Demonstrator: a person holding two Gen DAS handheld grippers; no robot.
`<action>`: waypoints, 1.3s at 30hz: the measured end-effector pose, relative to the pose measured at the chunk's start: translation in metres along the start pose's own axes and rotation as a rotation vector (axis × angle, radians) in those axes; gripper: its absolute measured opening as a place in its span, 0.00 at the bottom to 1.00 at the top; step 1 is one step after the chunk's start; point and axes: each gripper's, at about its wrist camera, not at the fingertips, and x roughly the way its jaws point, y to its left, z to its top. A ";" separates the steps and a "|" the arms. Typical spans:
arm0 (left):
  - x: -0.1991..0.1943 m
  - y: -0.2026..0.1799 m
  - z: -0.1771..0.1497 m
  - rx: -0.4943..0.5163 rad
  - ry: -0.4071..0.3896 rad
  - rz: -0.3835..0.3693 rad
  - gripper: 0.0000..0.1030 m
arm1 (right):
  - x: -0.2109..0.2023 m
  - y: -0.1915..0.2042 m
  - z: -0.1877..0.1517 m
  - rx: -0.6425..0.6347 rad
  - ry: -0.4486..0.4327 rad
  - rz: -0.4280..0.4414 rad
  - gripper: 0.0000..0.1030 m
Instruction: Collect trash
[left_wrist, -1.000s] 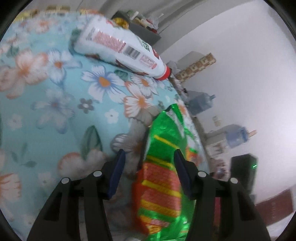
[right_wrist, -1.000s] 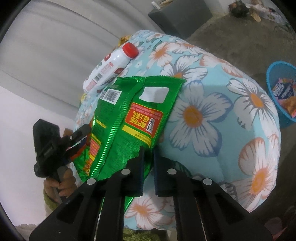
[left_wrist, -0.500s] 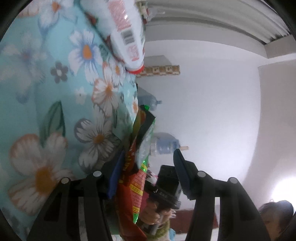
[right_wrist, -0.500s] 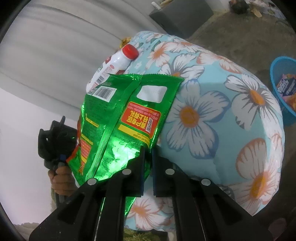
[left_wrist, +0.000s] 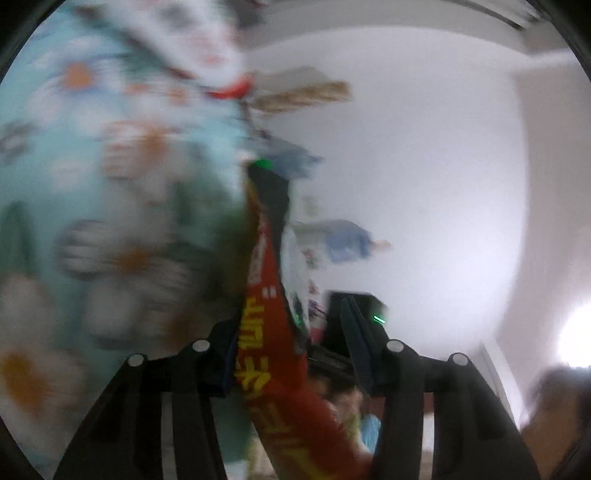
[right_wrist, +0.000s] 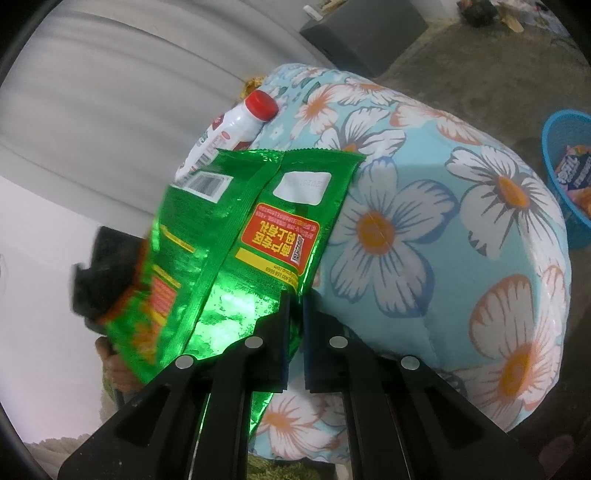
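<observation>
floral table: round table under blue flowered cloth, basket off its right edge
blue basket: blue plastic trash basket, floor, well apart from my grip
snack bag: crinkly green-red foil snack bag, lifted at the table's left edge, long axis toward far edge
right gripper: clamped on bag's near corner, nearer the basket
left gripper: jaws just been closing, bag's far end between them, one pad touching, other clear

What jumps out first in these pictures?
A shiny green foil snack bag fills the middle of the right wrist view, pinched at its lower edge by the right tool. Behind it a white plastic bottle with a red cap lies on a flowered blue tablecloth.
</observation>
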 end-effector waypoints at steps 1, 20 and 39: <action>0.003 -0.007 0.000 0.031 0.005 0.022 0.45 | 0.000 0.000 0.000 0.000 0.000 0.000 0.02; 0.041 -0.060 -0.043 0.442 -0.086 0.698 0.24 | 0.005 0.030 0.004 -0.075 0.007 -0.031 0.04; -0.114 -0.023 -0.126 0.211 -0.466 0.825 0.21 | 0.060 0.100 0.087 -0.031 0.003 0.021 0.58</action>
